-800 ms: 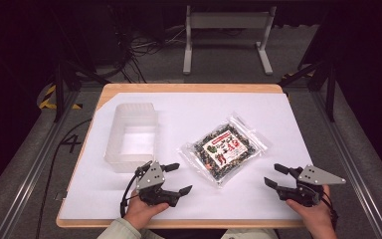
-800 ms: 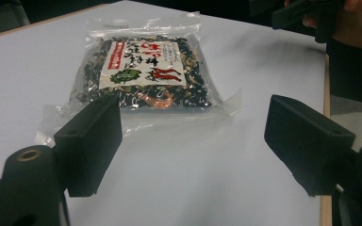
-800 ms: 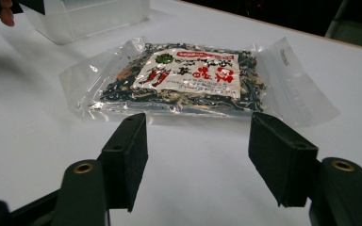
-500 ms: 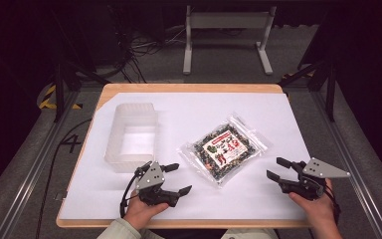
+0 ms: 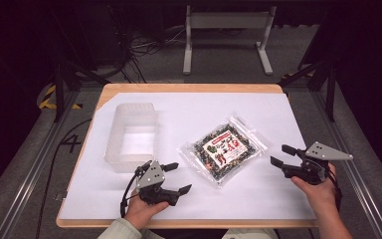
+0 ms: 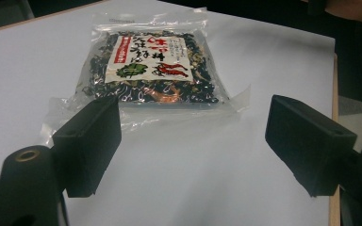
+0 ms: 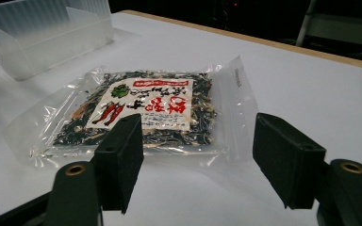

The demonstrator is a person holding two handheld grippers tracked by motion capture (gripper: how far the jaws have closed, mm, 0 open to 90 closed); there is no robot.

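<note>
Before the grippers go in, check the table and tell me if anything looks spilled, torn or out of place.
Nothing stands out. The sealed bag of dark dried food lies flat on the white table, turned at an angle, with nothing spilled. The clear plastic bin stands upright beside it. The left gripper and right gripper are open and apart from the bag.

The clear bag [image 7: 141, 110] lying just ahead of the right jaws carries a white label [image 7: 143, 107] with large red and dark characters of East Asian script, too blurred to read; a red strip runs along one edge of the label with small pale print that cannot be made out. On the bag's clear flap [image 7: 238, 77] stands a short line of tiny print, also unreadable. On the floor, well to the left of the left jaws, is a large dark figure "4" [image 5: 70, 144].
</note>
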